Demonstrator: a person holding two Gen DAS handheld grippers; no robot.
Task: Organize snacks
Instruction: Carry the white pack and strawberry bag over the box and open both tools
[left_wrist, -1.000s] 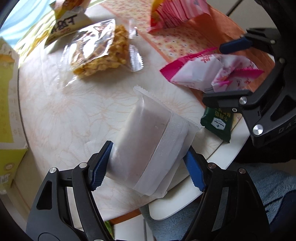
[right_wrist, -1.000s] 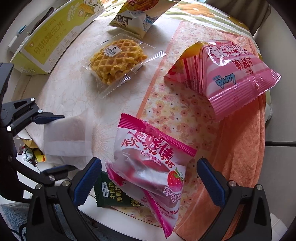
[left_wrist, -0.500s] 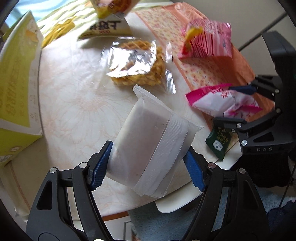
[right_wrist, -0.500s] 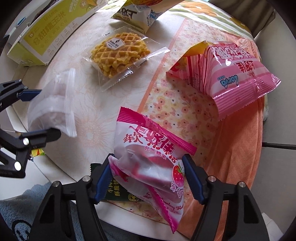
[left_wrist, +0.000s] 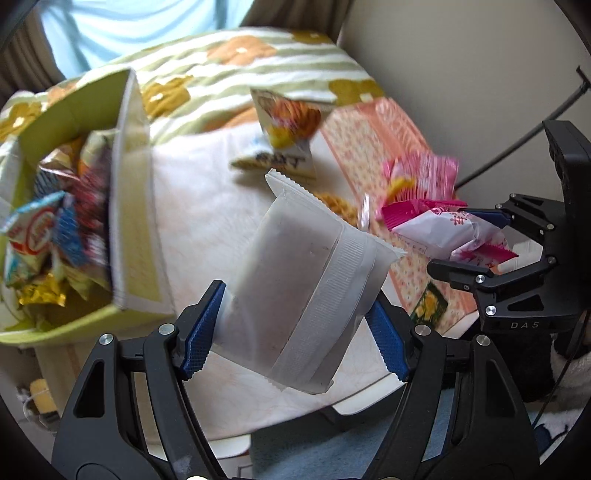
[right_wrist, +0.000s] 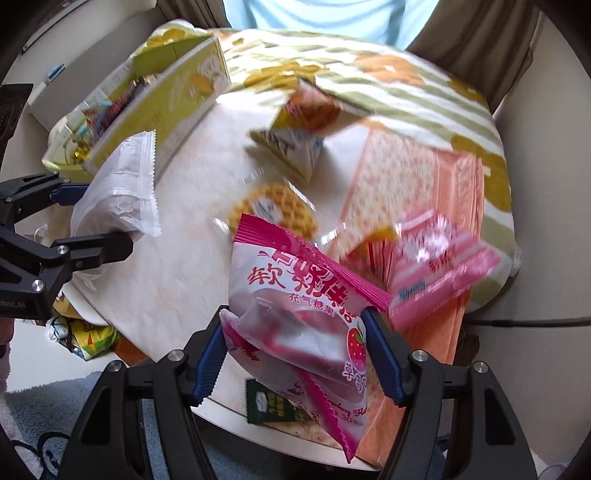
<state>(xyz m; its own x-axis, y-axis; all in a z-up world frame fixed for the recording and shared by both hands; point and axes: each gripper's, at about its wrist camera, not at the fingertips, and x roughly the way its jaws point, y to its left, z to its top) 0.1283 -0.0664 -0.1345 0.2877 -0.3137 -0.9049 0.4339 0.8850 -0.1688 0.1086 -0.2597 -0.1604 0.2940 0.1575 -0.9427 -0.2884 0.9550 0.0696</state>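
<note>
My left gripper (left_wrist: 295, 332) is shut on a frosted white snack packet (left_wrist: 303, 280) and holds it above the table's front edge; the packet also shows in the right wrist view (right_wrist: 122, 192). My right gripper (right_wrist: 295, 358) is shut on a pink strawberry marshmallow bag (right_wrist: 303, 306), lifted off the table; it shows at the right of the left wrist view (left_wrist: 450, 236). A yellow-green open box (left_wrist: 129, 229) full of snack packets stands at the left, also in the right wrist view (right_wrist: 173, 99).
On the round table (right_wrist: 177, 280) lie a wrapped waffle (right_wrist: 273, 214), a yellow-white snack bag (right_wrist: 295, 147), a large pink wafer bag (right_wrist: 436, 262) and a small dark green packet (right_wrist: 273, 406). An orange floral cloth (right_wrist: 406, 184) covers the right side.
Both grippers have lifted with their packets and the views have tilted up. The box of snacks has come into view at the left. The right gripper went from open to shut on the pink bag.
</note>
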